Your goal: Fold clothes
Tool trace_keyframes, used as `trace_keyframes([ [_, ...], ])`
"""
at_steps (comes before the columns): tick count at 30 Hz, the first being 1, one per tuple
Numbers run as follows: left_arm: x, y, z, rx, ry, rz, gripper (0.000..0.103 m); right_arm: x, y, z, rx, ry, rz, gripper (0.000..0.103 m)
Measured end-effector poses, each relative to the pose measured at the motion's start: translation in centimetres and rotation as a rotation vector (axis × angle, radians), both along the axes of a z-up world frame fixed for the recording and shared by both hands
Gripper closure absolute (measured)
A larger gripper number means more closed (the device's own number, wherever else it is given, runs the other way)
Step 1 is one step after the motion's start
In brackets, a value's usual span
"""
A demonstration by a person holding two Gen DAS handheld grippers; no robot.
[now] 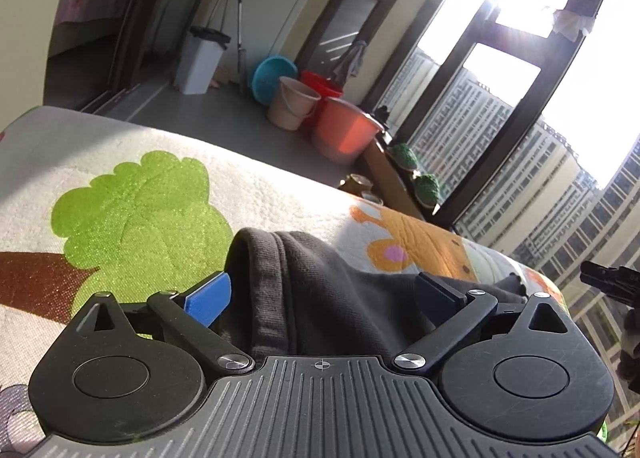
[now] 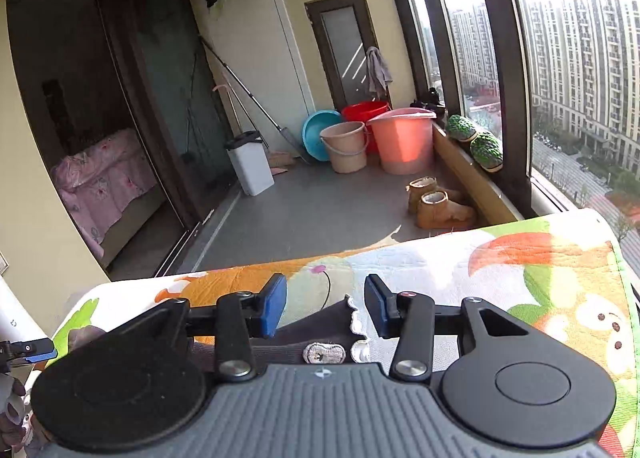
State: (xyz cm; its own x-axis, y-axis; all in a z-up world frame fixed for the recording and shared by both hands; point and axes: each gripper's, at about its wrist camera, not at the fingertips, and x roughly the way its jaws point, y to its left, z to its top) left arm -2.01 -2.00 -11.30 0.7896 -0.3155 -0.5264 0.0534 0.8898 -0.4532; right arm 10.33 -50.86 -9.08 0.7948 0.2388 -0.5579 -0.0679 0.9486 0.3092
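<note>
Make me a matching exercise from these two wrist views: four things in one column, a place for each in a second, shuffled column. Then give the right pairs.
Things
1. dark grey garment
2. green slippers
3. tan boots
4. grey cloth

Places
A. on the floor below the window ledge
B. hanging at the brown door
C. lying on the cartoon-print blanket
D. on the window ledge

Right pairs: 1-C, 2-D, 3-A, 4-B.
</note>
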Motion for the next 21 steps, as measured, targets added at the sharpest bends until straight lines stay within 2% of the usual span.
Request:
trace_keyframes([
  [4,0.4,-0.1,-0.4,-0.02,0.021,0.012,0.001,1.4,-1.7,-5.2,0.091,0.067,-0.052,0.059],
  [8,0.9,-0.5,-0.4,-0.017,0.03,0.016,0.001,2.5,-1.2,-7.8,0.17,0.104,-0.04,0.061],
  [9,1.0,-0.7,-0.4,-0.016,0.035,0.013,0.001,2.7,-0.8,-7.9,0.186,0.113,-0.022,0.076],
  [10,1.1,-0.8,-0.5,-0.015,0.038,0.011,0.001,2.8,-0.4,-7.7,0.194,0.117,-0.005,0.097],
  [13,1.2,-1.1,-0.5,-0.007,0.047,0.007,0.0,1.8,0.2,-5.8,0.297,0.106,0.041,0.103],
  [15,1.2,-1.0,-0.7,-0.003,0.051,0.008,0.0,0.1,-0.2,-3.3,0.438,0.065,0.116,0.103],
  [17,1.4,-0.8,-0.9,-0.008,0.055,0.011,0.0,-2.0,-0.8,0.2,0.539,-0.017,0.177,0.103],
  [19,1.6,-0.6,-1.2,-0.017,0.06,0.015,0.0,-3.7,-1.5,3.2,0.509,-0.116,0.18,0.102],
  [21,1.7,-0.5,-1.4,-0.031,0.059,0.016,0.0,-4.8,-1.1,5.3,0.295,-0.211,0.162,0.098],
])
